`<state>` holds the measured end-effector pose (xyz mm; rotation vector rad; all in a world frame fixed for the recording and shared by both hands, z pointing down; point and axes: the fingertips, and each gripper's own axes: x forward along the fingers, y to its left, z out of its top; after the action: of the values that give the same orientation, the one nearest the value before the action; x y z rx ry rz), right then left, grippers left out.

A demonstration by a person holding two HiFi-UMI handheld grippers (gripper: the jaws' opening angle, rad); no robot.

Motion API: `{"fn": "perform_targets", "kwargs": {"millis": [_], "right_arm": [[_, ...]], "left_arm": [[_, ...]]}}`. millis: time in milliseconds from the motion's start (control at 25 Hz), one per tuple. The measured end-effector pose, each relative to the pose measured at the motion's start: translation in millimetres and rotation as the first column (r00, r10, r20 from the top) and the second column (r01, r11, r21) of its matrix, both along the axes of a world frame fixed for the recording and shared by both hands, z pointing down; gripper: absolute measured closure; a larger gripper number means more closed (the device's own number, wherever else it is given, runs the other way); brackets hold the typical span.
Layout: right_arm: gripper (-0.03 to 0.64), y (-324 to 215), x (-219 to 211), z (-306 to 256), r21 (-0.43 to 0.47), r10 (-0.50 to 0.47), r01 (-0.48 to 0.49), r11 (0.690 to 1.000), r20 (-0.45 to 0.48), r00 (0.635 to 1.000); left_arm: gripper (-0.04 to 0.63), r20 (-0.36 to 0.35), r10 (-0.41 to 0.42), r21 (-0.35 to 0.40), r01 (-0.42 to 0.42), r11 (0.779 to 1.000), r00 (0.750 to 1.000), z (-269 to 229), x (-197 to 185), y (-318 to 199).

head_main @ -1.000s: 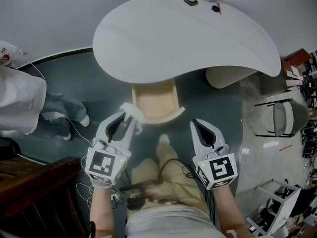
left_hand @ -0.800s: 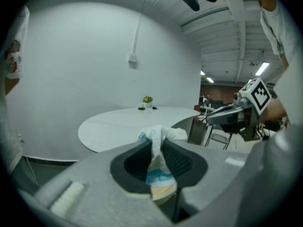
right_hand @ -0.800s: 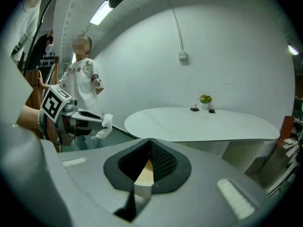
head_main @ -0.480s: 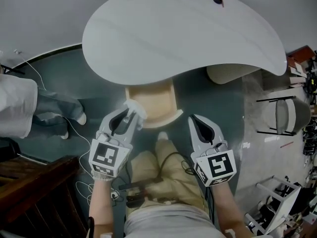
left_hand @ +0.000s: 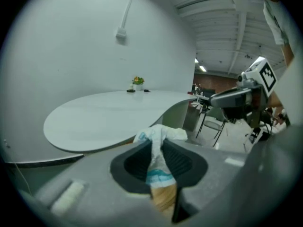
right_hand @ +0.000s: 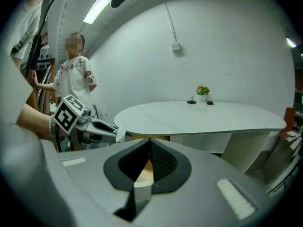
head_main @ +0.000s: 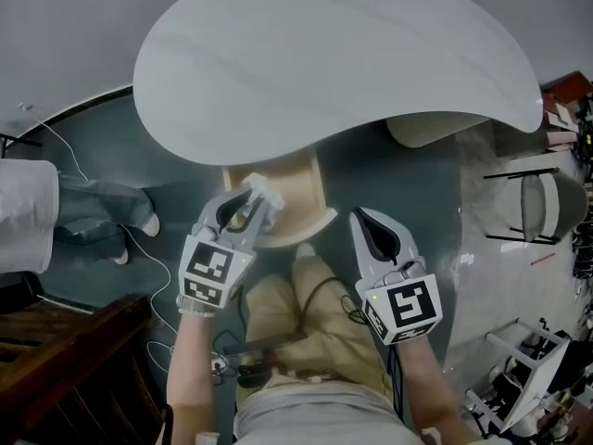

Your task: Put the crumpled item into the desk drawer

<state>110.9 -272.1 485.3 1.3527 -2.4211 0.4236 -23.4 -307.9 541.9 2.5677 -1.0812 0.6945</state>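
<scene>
One step of two looks done to me: my left claw [head_main: 246, 204] is clamped on the crumpled item [left_hand: 158, 137], a white wad with blue print. From the head view the wad sits over the left part of the open drawer [head_main: 298, 197] under the counter [head_main: 334, 72]. I still have to lower and release it. My right claw [head_main: 361, 219] is closed, empty, beside the drawer.
</scene>
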Motion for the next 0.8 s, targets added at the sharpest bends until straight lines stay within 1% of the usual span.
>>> {"fn": "perform_targets", "kwargs": {"millis": [120, 240, 320, 400, 520, 680, 800], "right_arm": [[0.612, -3.3, 5.9, 4.5, 0.003, 0.017, -0.017, 1.000, 0.001, 1.000], [0.612, -5.8, 12.2, 9.8, 0.004, 0.031, -0.031, 1.000, 0.006, 1.000], [0.612, -4.4, 16.2, 13.4, -0.001, 0.038, -0.038, 0.999, 0.006, 0.999], [0.612, -2.6, 21.5, 17.6, -0.012, 0.053, -0.053, 0.999, 0.007, 0.999], [0.612, -3.2, 28.9, 22.1, -0.023, 0.078, -0.077, 0.997, 0.017, 0.997], [0.612, -6.5, 34.2, 25.1, -0.021, 0.090, -0.089, 0.996, 0.022, 0.996], [0.612, -4.0, 40.7, 25.7, -0.025, 0.111, -0.110, 0.994, 0.032, 0.993]], "left_arm": [[0.520, 0.000, 0.035, -0.039, -0.035, 0.999, 0.999, 18.5, 12.4, -3.9], [0.520, 0.027, 0.075, -0.065, -0.073, 0.995, 0.997, 34.4, 24.5, -9.2], [0.520, 0.044, 0.086, -0.085, -0.082, 0.993, 0.995, 44.1, 30.5, -12.7], [0.520, 0.079, 0.100, -0.113, -0.091, 0.989, 0.992, 57.2, 35.7, -15.7], [0.520, 0.140, 0.141, -0.163, -0.117, 0.980, 0.980, 78.6, 43.3, -20.8], [0.520, 0.184, 0.195, -0.230, -0.151, 0.962, 0.964, 104.4, 53.9, -26.2], [0.518, 0.237, 0.243, -0.272, -0.176, 0.946, 0.941, 124.7, 60.0, -22.6]]}}
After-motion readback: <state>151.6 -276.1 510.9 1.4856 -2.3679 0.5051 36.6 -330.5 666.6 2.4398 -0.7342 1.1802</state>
